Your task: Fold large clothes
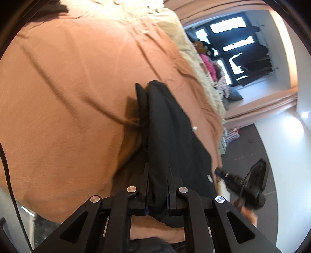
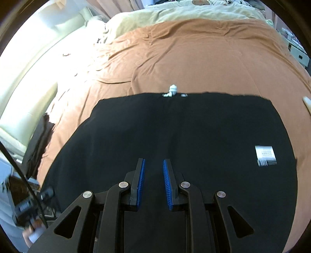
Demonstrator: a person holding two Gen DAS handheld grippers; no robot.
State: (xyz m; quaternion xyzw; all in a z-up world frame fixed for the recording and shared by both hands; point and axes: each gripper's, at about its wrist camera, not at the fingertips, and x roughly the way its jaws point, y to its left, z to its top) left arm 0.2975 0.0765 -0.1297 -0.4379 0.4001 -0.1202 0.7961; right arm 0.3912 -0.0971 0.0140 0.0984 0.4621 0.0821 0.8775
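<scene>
On a bed covered with a rust-orange sheet (image 2: 204,58), a black garment (image 2: 175,132) lies spread flat across the near part of the mattress, its far edge running straight from side to side. At the left of the right wrist view, a cream padded bed frame (image 2: 29,81) curves along the side of the mattress, and low in that corner the left gripper (image 2: 33,206) shows as a blurred black shape beside the garment's left edge. Toward the middle, the right gripper (image 2: 153,183) hovers over the black cloth with its blue-padded jaws parted by a narrow gap and nothing between them. Beyond it, at the garment's far edge, sits a small white knotted drawcord (image 2: 172,90), and to the right a white care label (image 2: 266,155) lies on the fabric. A pale cream blanket (image 2: 175,13) is bunched at the far end of the bed. In the left wrist view, the left gripper (image 1: 157,175) has its jaws closed on a thick fold of the black garment (image 1: 171,136), which runs forward from the fingers over the orange sheet (image 1: 68,87). At the right of that view the right gripper (image 1: 245,186) appears blurred above a dark floor (image 1: 252,148), with a dark-framed window (image 1: 233,42) behind.
</scene>
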